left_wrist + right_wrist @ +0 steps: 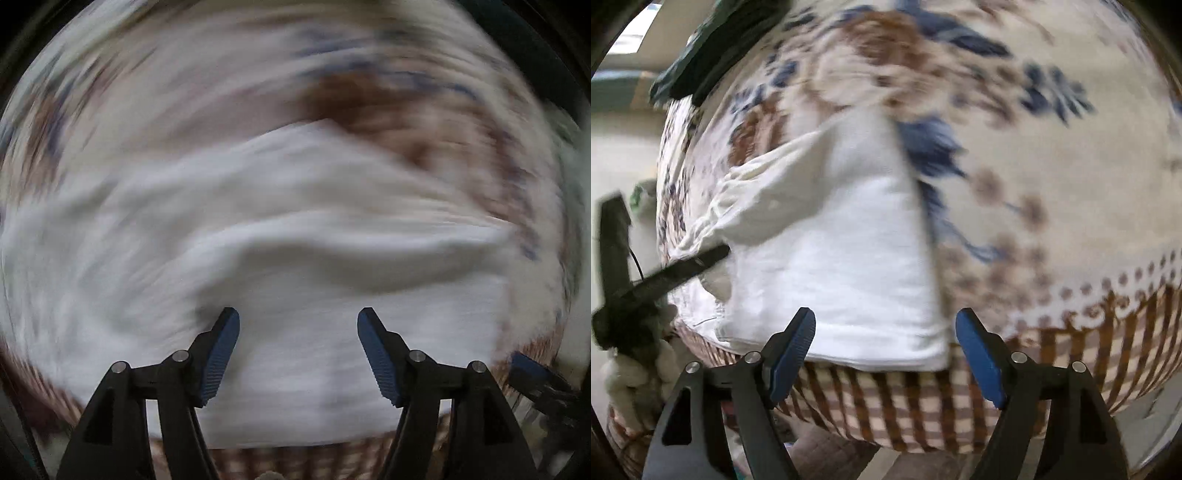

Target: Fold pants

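Note:
White pants (295, 240) lie folded into a thick stack on a cream bedspread (369, 103) with brown and blue flowers. The left wrist view is heavily blurred. My left gripper (299, 314) hangs open straight above the white cloth, with nothing between its blue pads. In the right wrist view the pants (831, 240) reach from the near checked border of the bedspread (1034, 147) toward the far left. My right gripper (885, 314) stands open over the near edge of the fold and holds nothing. One black finger (690, 264) of the left gripper crosses the pants' left side.
A dark green cloth (713, 48) lies at the far left corner of the bed. The bed's edge with its brown checked border (905, 406) runs just below my right gripper. A cream knitted bundle (628, 369) hangs at the lower left, beside pale floor.

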{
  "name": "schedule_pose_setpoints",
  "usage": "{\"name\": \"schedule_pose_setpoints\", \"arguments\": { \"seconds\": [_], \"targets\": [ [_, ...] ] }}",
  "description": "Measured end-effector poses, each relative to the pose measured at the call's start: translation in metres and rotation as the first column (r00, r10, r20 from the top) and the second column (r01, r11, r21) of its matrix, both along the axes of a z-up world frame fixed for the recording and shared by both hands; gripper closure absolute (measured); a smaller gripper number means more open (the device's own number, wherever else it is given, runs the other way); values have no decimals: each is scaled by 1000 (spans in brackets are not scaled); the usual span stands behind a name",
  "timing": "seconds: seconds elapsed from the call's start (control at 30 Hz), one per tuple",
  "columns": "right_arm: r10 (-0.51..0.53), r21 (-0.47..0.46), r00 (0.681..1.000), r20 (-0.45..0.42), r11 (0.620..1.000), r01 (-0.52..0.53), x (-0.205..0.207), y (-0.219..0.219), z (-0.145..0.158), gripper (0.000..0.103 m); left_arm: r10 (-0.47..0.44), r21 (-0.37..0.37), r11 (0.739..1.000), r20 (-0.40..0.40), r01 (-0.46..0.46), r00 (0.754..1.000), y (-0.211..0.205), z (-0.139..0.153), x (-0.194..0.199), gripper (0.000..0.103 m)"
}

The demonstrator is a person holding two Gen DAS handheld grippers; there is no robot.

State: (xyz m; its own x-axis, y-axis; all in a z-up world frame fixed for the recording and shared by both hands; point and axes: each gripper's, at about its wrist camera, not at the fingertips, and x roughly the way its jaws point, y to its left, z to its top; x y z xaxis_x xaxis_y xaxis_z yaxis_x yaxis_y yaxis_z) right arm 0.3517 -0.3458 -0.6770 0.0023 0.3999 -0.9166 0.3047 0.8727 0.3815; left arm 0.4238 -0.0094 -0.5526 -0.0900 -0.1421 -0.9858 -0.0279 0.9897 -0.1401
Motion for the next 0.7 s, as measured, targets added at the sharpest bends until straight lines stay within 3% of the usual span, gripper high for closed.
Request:
{"name": "schedule_pose_setpoints", "arguments": {
  "seconds": [0.03,0.1,0.23,0.27,0.3,0.33,0.43,0.47,0.5,0.53,0.57,0.63,0.67,0.7],
  "targets": [
    [24,-3,1000,6,1000,-24,8,15,4,22,88,-47,995,-36,-90,995,29,-7,-2,39],
    [48,11,999,4,999,-48,15,53,11,22,200,-62,977,-45,-202,979,66,-3,-7,39],
    [49,31,999,-15,998,-48,33,101,10,21,382,-155,919,123,-362,916,147,36,-32,38],
    [66,2,998,-21,998,-66,35,115,11,19,417,-159,905,147,-395,897,163,41,-42,33],
    [82,-22,996,-28,996,-83,35,127,9,19,459,-169,885,165,-434,873,180,46,-53,17],
    [103,-60,993,-50,992,-106,39,140,7,19,518,-174,853,169,-492,839,206,48,-68,9],
    [118,-72,990,-81,990,-124,40,163,0,19,691,-186,722,137,-666,710,266,35,-115,5],
    [122,-81,988,-93,988,-129,41,173,-2,19,768,-203,638,93,-743,634,287,22,-131,5],
    [124,-88,988,-96,987,-132,43,178,-3,19,817,-227,571,62,-789,573,294,12,-144,5],
    [132,-101,986,-103,985,-143,44,186,-5,19,893,-287,432,6,-855,449,313,-6,-159,5],
    [138,-110,984,-109,983,-150,45,191,-7,19,929,-325,339,-33,-883,369,319,-20,-167,5],
    [151,-142,982,-116,976,-167,47,202,-11,19,958,-376,228,-78,-898,276,326,-37,-168,5],
    [162,-165,979,-120,970,-181,48,207,-12,19,962,-380,211,-82,-901,260,326,-41,-164,5],
    [174,-192,977,-125,962,-196,49,213,-14,19,964,-383,211,-73,-899,257,326,-43,-157,5]
  ]
}}
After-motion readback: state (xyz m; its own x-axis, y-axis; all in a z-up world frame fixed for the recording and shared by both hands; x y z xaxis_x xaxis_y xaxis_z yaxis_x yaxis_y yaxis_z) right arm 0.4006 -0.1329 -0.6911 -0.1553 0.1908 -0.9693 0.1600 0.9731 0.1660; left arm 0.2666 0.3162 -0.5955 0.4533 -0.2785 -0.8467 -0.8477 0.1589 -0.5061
